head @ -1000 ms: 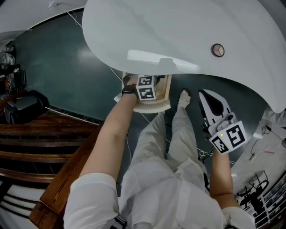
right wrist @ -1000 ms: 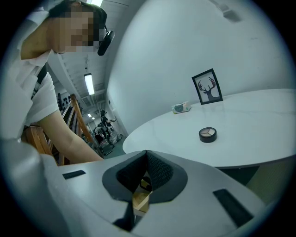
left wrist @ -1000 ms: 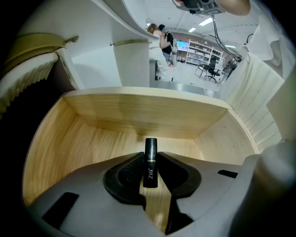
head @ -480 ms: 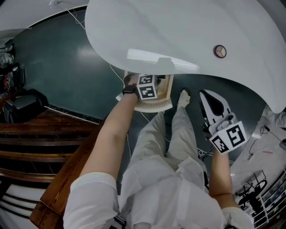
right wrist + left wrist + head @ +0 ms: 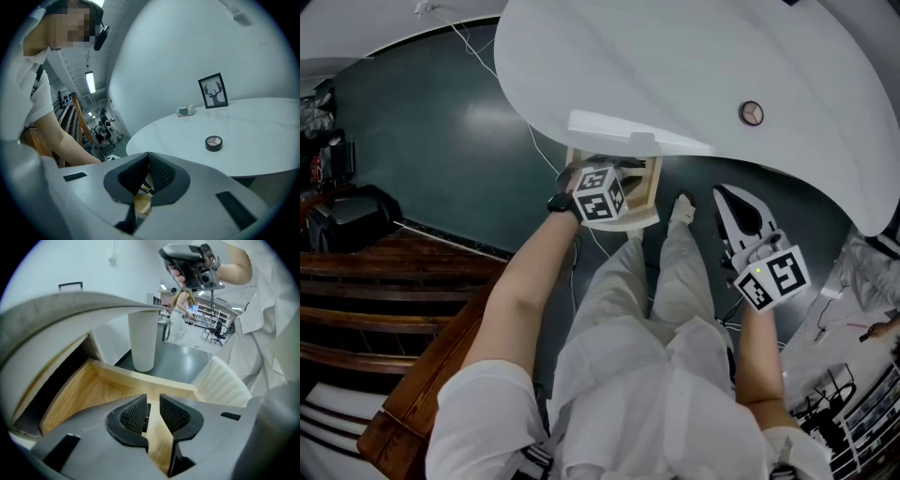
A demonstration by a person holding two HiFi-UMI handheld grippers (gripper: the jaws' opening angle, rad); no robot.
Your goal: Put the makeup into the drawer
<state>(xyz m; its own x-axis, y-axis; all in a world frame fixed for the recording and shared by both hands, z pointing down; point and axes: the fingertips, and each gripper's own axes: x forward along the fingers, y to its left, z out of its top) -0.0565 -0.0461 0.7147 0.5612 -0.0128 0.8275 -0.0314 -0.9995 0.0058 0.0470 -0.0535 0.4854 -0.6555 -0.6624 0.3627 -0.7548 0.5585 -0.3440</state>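
A round makeup compact (image 5: 752, 113) with three shades lies on the white table (image 5: 675, 66); the right gripper view shows the compact (image 5: 213, 143) ahead of the jaws. Under the table edge a wooden drawer (image 5: 651, 183) stands pulled out. My left gripper (image 5: 153, 401) hangs over the drawer's bare wooden floor (image 5: 93, 390). Its jaws have just been closing, a narrow gap remains and nothing is between them. My right gripper (image 5: 148, 157) is shut and empty, held off the table's near edge, right of the drawer.
A framed deer picture (image 5: 213, 91) and a small box (image 5: 186, 110) stand far back on the table. The table's white column (image 5: 143, 341) rises behind the drawer. The drawer's ribbed white front (image 5: 220, 385) is nearest me. Wooden steps (image 5: 394, 281) are at the left.
My left gripper has lifted up out of the drawer and rolled a little. The right gripper has stayed where it was.
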